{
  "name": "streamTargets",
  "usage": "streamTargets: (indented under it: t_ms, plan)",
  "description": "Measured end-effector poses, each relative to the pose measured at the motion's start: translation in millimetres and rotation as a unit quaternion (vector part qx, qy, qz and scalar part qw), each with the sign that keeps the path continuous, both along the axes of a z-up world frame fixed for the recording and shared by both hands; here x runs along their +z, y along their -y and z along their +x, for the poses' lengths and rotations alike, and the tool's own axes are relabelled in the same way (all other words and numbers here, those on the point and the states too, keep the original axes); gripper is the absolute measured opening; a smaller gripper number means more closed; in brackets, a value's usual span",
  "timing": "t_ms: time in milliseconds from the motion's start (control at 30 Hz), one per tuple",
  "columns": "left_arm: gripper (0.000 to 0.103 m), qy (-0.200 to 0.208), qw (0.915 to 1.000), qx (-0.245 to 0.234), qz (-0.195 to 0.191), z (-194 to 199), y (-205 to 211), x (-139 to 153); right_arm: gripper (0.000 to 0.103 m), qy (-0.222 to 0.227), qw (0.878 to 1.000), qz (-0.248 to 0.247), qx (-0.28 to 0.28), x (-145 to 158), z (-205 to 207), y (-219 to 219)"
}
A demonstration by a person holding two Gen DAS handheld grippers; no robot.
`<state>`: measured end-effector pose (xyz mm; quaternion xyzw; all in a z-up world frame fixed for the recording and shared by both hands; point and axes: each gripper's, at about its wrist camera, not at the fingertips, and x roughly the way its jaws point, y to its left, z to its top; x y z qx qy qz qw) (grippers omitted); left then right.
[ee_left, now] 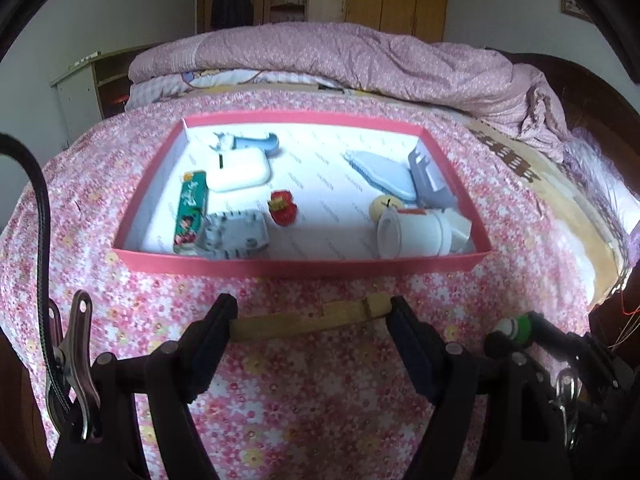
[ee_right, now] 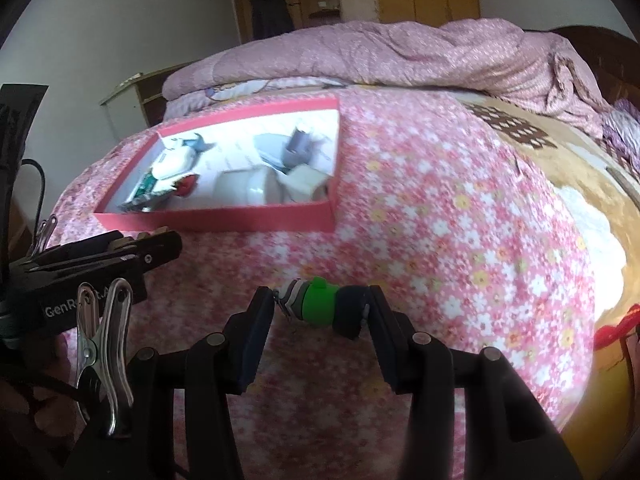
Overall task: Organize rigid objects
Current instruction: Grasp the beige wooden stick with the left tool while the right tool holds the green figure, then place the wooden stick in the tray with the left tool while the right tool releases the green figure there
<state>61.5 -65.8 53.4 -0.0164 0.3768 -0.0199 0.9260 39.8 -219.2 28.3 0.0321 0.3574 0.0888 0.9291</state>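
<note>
A pink-rimmed box lies on the floral bedspread and holds several rigid items: a white case, a green tube, a grey adapter, a red charm, a white cup and a blue-grey comb. My left gripper is shut on a tan wooden clothespin, held crosswise in front of the box. My right gripper is shut on a small green and black figure, held over the bedspread right of the box.
A rumpled pink quilt lies behind the box. A brown patterned mat covers the bed's right side. A bedside cabinet stands at far left. The right gripper with its figure shows at the left wrist view's lower right.
</note>
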Motion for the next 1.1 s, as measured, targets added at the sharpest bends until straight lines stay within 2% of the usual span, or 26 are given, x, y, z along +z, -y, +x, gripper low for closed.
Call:
streamTargets:
  t_ms: [233, 600, 1100]
  plan:
    - [0.08, 0.035, 0.9994, 0.004, 0.0, -9.3, -9.6, 20.0, 0.048, 0.02, 1.0, -0.001, 0.011, 18.5, -3.4, -10.5]
    - [0.08, 0.056, 0.9984, 0.01, 0.001, -5.2, -23.5, 35.0, 0.048, 0.039, 0.999, -0.007, 0.029, 40.0, 6.4, -25.3]
    - [0.08, 0.051, 0.9985, 0.004, 0.02, 46.1, -31.1, 37.1, 0.048, 0.054, 0.997, -0.013, 0.045, 59.6, 60.0, -44.8]
